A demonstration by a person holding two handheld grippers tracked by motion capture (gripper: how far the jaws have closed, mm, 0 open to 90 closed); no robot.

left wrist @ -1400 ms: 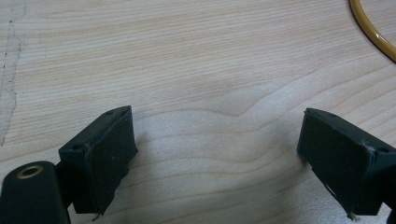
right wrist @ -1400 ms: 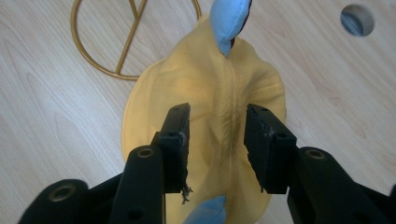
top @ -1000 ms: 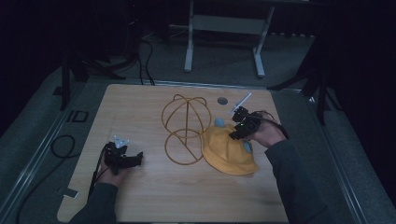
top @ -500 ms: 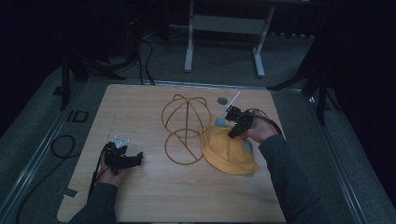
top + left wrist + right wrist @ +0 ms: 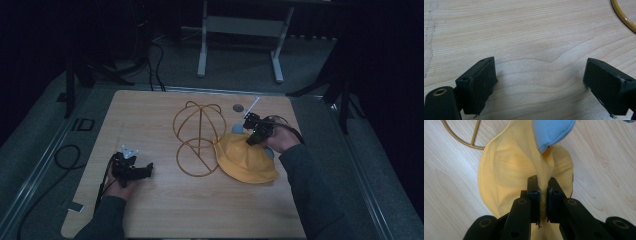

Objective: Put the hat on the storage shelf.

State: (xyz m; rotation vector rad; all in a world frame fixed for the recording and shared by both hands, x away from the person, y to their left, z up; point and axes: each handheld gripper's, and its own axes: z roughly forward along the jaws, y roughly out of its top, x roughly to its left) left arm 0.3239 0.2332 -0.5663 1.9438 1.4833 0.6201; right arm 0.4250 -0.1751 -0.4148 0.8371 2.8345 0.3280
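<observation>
The right gripper (image 5: 541,197) has just squeezed shut, pinching the yellow hat (image 5: 245,159) at the right middle of the table (image 5: 150,110). The left gripper (image 5: 544,85) rests lower left, jaws wide apart.

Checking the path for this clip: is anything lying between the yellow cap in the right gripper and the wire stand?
Nothing visible. The right gripper, whose jaws have just closed, pinches the yellow cap right beside the wire stand; only bare table lies around them.
</observation>
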